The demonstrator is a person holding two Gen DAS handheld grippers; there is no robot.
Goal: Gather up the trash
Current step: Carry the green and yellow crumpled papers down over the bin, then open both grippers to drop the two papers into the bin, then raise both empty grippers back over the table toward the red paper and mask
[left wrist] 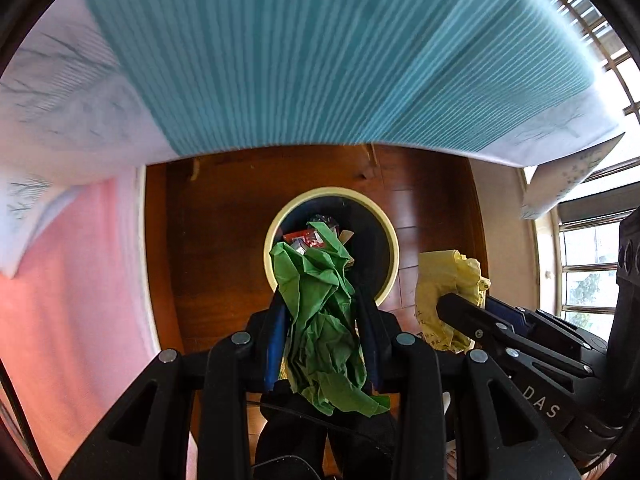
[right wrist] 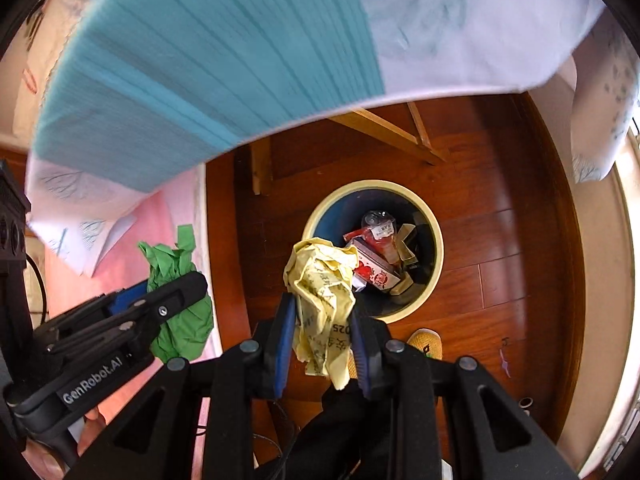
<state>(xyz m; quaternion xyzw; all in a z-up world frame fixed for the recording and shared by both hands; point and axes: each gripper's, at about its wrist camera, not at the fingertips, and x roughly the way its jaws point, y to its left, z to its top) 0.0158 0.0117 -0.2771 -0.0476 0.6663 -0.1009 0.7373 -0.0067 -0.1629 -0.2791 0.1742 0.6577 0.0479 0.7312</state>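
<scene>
- Your left hand-held gripper [left wrist: 322,312] clamps crumpled green paper [left wrist: 324,320] at lower centre, before the round trash bin [left wrist: 390,236].
- Your right hand-held gripper [right wrist: 324,320] pinches crumpled yellow paper [right wrist: 322,284], centre frame, at the bin's rim.

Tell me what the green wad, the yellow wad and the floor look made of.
Green wad: probably matte paper; sharp creases hold their shape.
Yellow wad: thin paper or film, printed with dark characters; which one is unclear.
Floor: glossy reddish wood planks, or a laminate look-alike; seams and sheen show.
</scene>
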